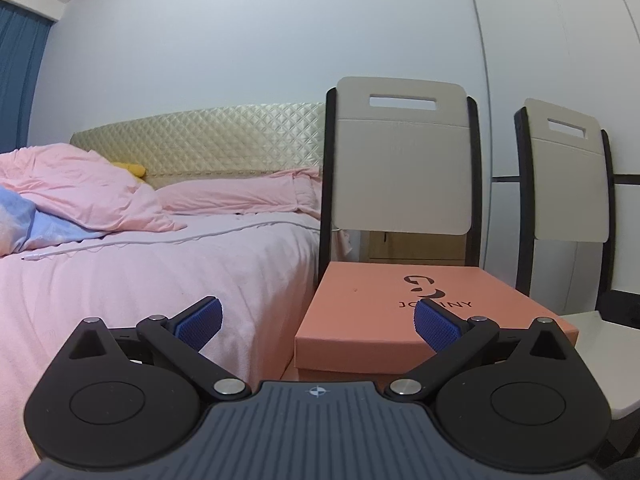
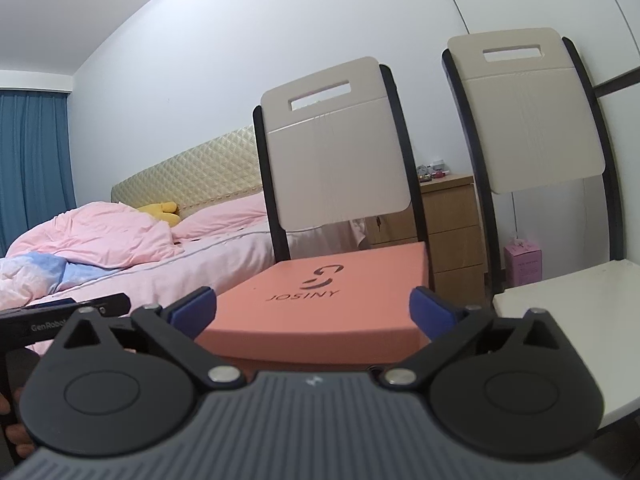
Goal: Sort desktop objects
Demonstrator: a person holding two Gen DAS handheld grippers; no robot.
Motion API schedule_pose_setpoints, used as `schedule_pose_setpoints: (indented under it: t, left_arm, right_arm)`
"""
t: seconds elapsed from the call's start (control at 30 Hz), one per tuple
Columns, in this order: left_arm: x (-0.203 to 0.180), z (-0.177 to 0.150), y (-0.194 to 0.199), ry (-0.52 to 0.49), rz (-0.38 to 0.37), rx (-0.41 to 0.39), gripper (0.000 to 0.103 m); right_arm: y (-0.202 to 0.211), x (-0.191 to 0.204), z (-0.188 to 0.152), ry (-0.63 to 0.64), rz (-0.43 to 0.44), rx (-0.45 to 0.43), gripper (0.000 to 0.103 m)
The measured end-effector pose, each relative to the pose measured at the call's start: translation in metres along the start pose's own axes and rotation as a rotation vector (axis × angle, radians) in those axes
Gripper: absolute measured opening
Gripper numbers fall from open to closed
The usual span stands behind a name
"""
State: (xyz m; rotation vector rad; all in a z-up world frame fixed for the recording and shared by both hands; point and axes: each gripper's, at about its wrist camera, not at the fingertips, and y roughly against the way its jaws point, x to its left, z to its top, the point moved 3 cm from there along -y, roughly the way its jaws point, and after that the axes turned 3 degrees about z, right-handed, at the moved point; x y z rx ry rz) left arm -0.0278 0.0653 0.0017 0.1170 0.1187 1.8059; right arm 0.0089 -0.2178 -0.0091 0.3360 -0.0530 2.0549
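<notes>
Nearby, orange box (image 1: 384, 312) on chair (image 1: 400, 160).

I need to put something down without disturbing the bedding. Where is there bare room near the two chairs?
The white seat of the right-hand chair, beside the orange box, is bare. So is the box lid around its logo, and the flat pink sheet between the chair and the rumpled duvet. The left-hand chair's seat is fully taken by the box.
</notes>
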Motion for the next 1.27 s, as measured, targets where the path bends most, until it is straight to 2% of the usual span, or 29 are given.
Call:
schedule_pose_setpoints:
  t: [0.23, 0.37, 0.63, 0.97, 1.27]
  left_arm:
    - [-0.011, -0.008, 0.004, -0.060, -0.021, -0.049, 0.103]
    - [-0.009, -0.009, 0.003, -0.033, -0.017, -0.040, 0.103]
    - [-0.009, -0.012, 0.003, -0.037, 0.003, -0.038, 0.103]
    - [-0.007, -0.013, 0.003, -0.024, 0.021, -0.040, 0.103]
    - [-0.005, -0.013, 0.006, -0.014, 0.003, -0.049, 0.103]
  right_arm:
    - [-0.019, -0.003, -0.019, -0.016, -0.053, 0.009, 0.103]
    - [-0.028, -0.003, -0.028, -0.006, -0.076, 0.028, 0.103]
    - [-0.023, 0.002, -0.028, 0.073, -0.102, -0.005, 0.103]
    - [-0.016, -0.002, -0.025, 0.095, -0.132, -0.012, 0.103]
    - [-0.016, 0.002, -0.023, 0.107, -0.138, -0.011, 0.103]
